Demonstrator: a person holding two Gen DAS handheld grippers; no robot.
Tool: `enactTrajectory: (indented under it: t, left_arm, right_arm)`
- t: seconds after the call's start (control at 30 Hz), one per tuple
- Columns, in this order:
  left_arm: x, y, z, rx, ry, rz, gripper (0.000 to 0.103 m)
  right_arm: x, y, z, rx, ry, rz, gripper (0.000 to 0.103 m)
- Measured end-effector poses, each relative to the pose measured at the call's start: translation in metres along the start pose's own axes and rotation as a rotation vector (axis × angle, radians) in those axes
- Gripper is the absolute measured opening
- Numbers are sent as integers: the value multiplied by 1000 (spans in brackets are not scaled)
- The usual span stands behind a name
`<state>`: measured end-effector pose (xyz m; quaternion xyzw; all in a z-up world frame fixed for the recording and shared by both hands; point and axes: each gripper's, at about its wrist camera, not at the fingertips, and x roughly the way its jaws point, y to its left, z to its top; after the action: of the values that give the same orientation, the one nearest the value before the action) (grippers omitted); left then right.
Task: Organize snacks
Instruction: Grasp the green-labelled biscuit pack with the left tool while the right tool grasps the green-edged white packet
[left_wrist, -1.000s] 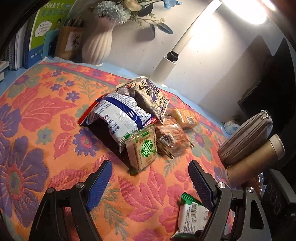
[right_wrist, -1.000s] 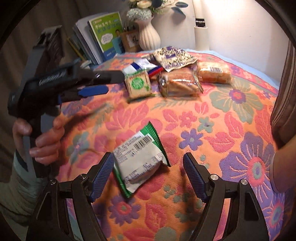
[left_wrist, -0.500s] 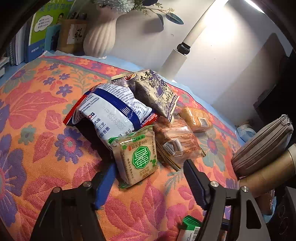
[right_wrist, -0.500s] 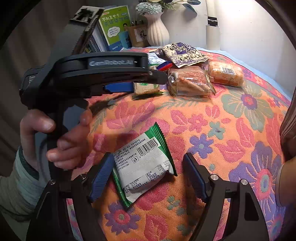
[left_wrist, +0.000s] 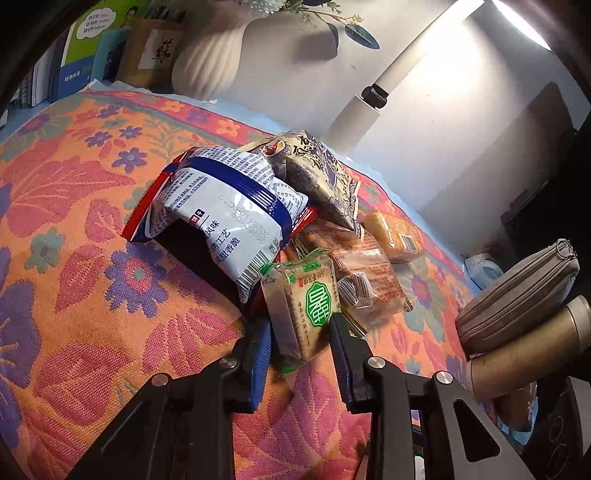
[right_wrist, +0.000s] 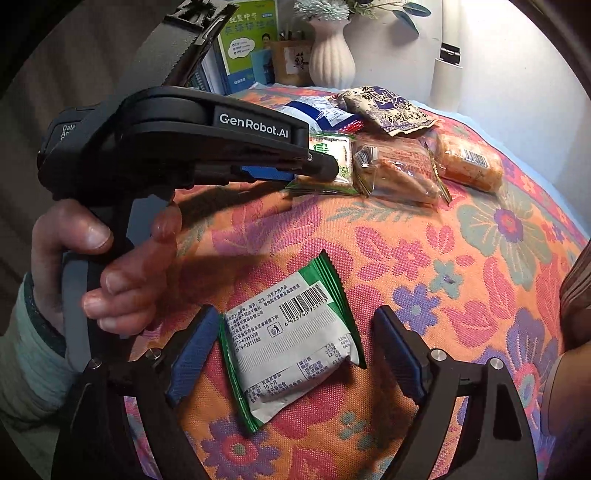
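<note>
green-seal cracker pack (left_wrist: 308, 306) between closing left claw (left_wrist: 299, 332); right claw (right_wrist: 291, 354) opening, straddling green-edged packet (right_wrist: 291, 347)

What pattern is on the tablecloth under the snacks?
The tablecloth is orange with pink, purple and teal flowers, clearest in the right wrist view.

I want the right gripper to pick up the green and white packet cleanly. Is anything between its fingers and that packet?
Nothing visible. The green and white packet lies flat on the flowered cloth, alone between the fingers of the right gripper, whose jaws are opening. The left gripper works farther back, at the snack pile.
</note>
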<state>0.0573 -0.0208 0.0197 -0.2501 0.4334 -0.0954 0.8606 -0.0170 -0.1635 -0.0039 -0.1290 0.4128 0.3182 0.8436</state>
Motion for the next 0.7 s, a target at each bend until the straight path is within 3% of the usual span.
enactTrajectory:
  t: [0.03,0.1,0.27,0.7]
  left_arm:
    - [-1,-1,-1,7,5,-1,28]
    - [-4,-2,-4,28,15,0,25]
    - [-18,-4,-16,64,48,-31,20]
    - [-42,-32,-47,180,116,-104,17]
  right_arm:
    - [-1,3,-1,-8,-4,-2,71]
    - [-3,5,-4,-28,-11,-17,63]
    - [-13,1,-13,-24,-26,-55,60]
    - [-53,-26,-43,152,-83,-92,59]
